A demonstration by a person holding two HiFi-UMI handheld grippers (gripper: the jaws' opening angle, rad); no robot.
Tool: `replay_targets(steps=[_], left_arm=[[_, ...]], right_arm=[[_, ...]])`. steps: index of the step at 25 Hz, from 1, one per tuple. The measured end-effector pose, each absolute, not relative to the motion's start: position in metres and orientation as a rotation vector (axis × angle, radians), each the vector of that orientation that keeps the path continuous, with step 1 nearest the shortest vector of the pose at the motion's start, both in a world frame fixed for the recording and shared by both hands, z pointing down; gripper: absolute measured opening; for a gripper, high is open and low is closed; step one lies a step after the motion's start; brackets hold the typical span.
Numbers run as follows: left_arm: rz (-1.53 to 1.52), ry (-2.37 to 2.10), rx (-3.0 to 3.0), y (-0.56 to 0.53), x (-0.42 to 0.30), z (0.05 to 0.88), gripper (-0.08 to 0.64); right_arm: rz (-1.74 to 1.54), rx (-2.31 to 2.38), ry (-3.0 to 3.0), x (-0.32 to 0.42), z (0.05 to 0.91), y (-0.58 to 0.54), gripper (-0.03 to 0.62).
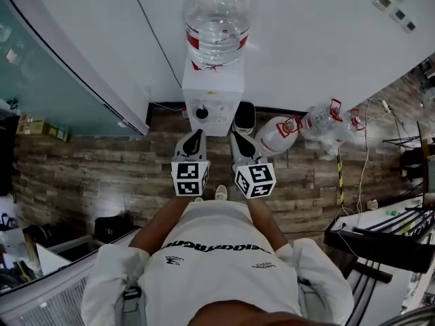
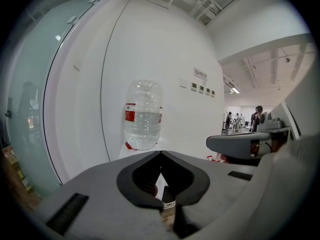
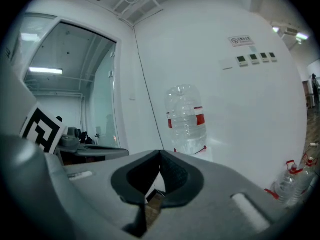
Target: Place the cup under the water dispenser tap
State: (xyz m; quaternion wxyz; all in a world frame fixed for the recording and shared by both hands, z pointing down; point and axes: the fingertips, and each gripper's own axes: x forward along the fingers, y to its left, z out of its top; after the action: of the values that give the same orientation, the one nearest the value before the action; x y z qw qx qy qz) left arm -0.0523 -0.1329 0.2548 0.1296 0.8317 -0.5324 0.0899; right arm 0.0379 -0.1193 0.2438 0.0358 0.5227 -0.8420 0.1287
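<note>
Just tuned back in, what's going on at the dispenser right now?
A person stands facing the white water dispenser, which has a large bottle on top. They hold the left claw and right claw side by side, pointed at it. Both claws are shut with nothing in them. No cup shows in any view, so none is under the tap yet. Spare bottles lie on the floor to the right.

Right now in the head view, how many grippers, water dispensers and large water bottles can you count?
Grippers: 2 (left gripper, right gripper)
Water dispenser: 1
Large water bottles: 3 sure (mounted bottle, white floor bottle, clear floor bottle); another may lie behind the clear one
Total: 6
</note>
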Motion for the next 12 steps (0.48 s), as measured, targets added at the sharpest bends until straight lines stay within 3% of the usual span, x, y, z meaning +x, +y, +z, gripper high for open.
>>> replay_targets(steps=[12], left_arm=[[0.211, -1.567, 2.437, -0.124, -0.040, 0.239, -0.002]], right_arm=[[0.338, 1.573, -2.615, 0.037, 0.229, -0.117, 0.000]])
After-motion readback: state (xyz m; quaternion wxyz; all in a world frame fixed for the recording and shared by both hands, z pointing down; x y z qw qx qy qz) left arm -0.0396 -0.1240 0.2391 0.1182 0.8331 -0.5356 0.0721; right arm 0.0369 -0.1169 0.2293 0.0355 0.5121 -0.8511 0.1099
